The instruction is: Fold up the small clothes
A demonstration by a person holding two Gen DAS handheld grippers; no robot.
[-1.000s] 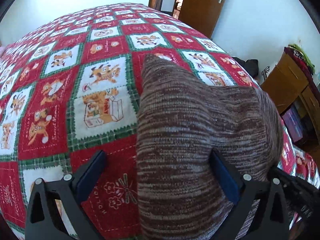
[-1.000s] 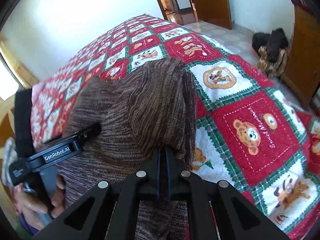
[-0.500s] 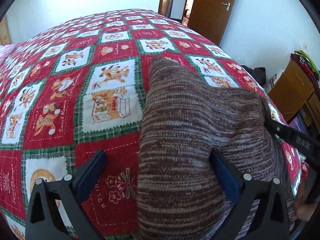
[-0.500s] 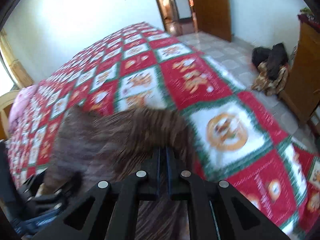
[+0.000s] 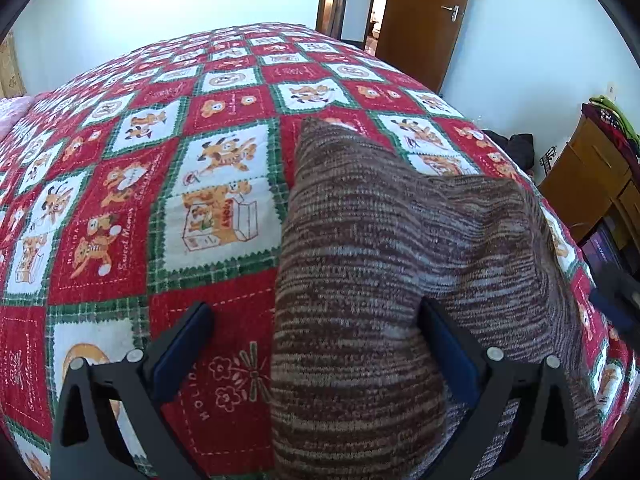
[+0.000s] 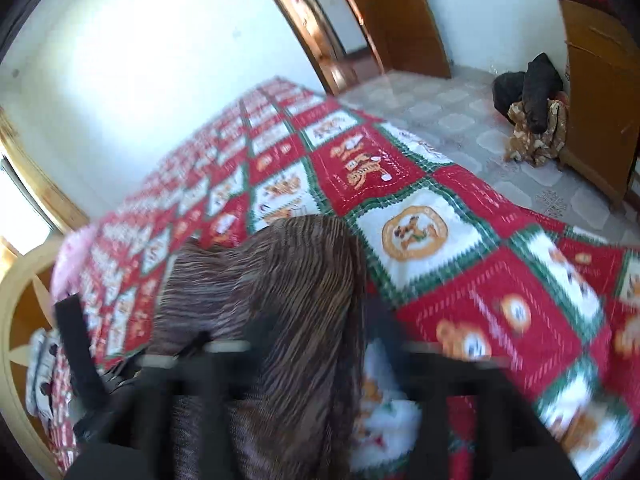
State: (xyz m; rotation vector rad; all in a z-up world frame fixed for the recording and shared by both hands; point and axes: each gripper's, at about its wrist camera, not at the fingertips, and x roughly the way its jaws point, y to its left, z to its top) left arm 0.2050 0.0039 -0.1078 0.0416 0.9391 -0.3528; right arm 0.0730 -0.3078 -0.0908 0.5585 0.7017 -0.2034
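The brown-and-cream striped knitted garment (image 5: pixel 380 280) lies folded on the red patchwork bedspread (image 5: pixel 120 200). The right gripper (image 6: pixel 320 360), jaws just opened, has released it; the left gripper (image 5: pixel 316 344) straddles its edge, spread wide, probably ready to smooth it.

Knit garment (image 5: pixel 380 264) — small, brown with pale, whitish horizontal flecked stripes, coarse ribbed weave. Lies flat on the bed, folded over on itself into a thick, roughly oblong pad with doubled layers. One corner points toward the far end of the bed; the left edge runs straight, the right side bulges in a raised fold. From the right wrist view (image 6: pixel 280 300) — blurred, same striped mass.
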